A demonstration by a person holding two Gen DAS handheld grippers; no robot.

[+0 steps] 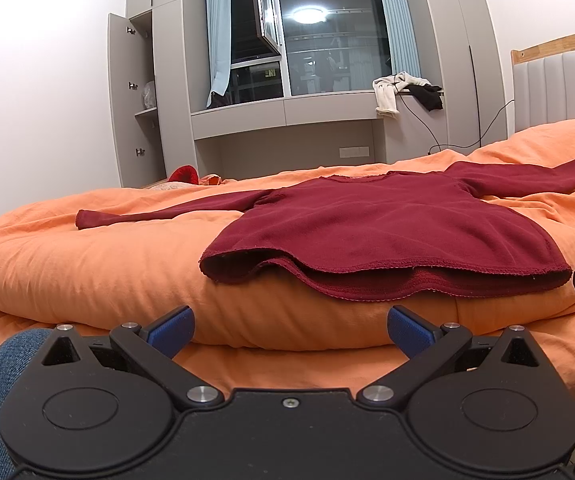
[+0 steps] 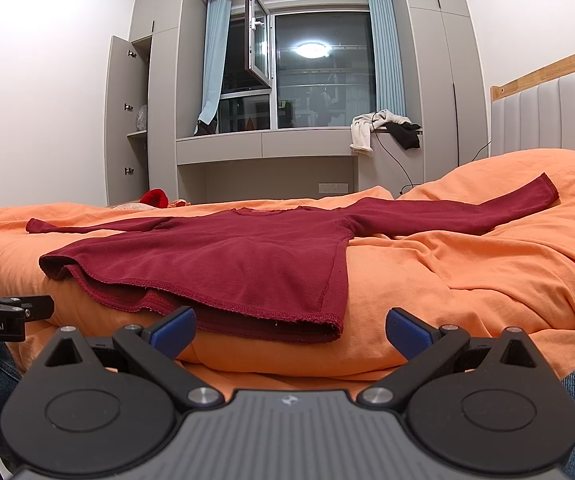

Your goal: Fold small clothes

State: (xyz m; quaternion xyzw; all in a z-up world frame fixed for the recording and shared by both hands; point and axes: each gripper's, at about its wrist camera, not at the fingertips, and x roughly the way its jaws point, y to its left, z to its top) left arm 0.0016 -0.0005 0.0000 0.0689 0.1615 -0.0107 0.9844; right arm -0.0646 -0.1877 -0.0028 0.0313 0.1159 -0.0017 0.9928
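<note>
My left gripper (image 1: 290, 330) and right gripper (image 2: 290, 330) both hang spread and empty just short of the bed. The dark red long-sleeved top (image 1: 371, 228) lies flat on the orange duvet (image 1: 87, 264), hem towards me. Only the right view shows its whole right sleeve (image 2: 467, 210), at 1 o'clock. Nothing blocks either gripper. The grey padded headboard (image 2: 547, 116) stands at 2 o'clock.

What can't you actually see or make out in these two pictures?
- Shirt's right cuff: cut off by the left wrist view's edge.
- Shirt's underside: hidden against the duvet.
- Cupboard contents: mostly hidden by its open door; the pale bundle is too small to identify.
- Outside the window: masked by lamp reflection.
</note>
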